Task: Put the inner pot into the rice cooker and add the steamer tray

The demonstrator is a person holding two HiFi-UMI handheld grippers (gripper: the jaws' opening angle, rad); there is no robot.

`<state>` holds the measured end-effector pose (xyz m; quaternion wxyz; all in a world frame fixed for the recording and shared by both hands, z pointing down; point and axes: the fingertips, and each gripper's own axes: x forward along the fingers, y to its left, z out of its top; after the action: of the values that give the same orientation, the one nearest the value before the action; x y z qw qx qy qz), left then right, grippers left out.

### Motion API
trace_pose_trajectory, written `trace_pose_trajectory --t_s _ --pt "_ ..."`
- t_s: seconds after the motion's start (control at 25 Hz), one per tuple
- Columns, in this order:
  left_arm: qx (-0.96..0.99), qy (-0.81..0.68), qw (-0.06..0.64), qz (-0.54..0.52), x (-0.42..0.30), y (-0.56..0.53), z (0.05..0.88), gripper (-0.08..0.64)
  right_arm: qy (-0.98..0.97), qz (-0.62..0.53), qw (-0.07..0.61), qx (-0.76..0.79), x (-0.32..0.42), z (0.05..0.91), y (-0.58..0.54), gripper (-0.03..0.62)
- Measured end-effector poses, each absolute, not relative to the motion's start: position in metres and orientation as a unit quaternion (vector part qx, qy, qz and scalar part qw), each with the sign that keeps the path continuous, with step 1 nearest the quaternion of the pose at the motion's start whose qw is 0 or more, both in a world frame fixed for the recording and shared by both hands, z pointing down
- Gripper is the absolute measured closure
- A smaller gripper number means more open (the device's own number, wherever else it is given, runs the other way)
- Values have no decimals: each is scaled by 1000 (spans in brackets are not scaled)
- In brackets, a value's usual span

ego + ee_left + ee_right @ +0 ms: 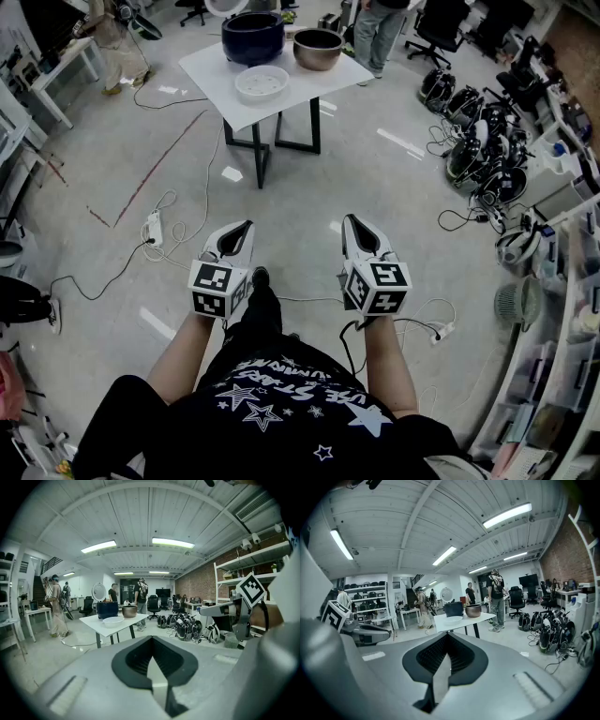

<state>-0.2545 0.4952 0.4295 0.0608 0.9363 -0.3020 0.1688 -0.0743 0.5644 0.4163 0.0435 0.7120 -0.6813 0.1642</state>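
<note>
A white table (309,94) stands far ahead across the floor. On it sit a dark blue rice cooker (253,37), a bronze inner pot (318,49) to its right, and a white steamer tray (262,82) in front of them. Both gripper views show the same three: rice cooker (107,610), pot (130,611), tray (113,620); rice cooker (453,609), pot (473,611), tray (451,618). My left gripper (246,227) and right gripper (352,221) are held side by side at waist height, far short of the table. Both are shut with nothing between the jaws.
A person (380,28) stands behind the table, another (117,37) at the far left. Cables and a power strip (155,228) lie on the floor at left. Several rice cookers (469,141) line the floor at right, beside shelves (562,309).
</note>
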Motion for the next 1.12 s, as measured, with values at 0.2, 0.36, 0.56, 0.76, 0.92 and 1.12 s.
trace_pose_trajectory --t_s 0.2,0.36,0.56,0.76,0.92,1.12 --pt "934 -308 65 167 -260 497 428 558 -685 164 45 708 -80 417 567 566" --pt "929 -317 83 172 -265 503 439 558 -688 174 46 704 -82 428 571 566" --pt "921 -329 105 178 -273 506 455 558 -689 188 49 698 -86 442 573 566" --pt "921 -336 104 166 -270 500 445 558 -688 184 44 701 -79 436 564 566" --pt "924 -339 89 155 -265 483 425 558 -684 176 21 707 -68 418 546 565" --pt "924 -344 92 140 -260 459 419 536 -697 165 13 697 -64 408 524 557"
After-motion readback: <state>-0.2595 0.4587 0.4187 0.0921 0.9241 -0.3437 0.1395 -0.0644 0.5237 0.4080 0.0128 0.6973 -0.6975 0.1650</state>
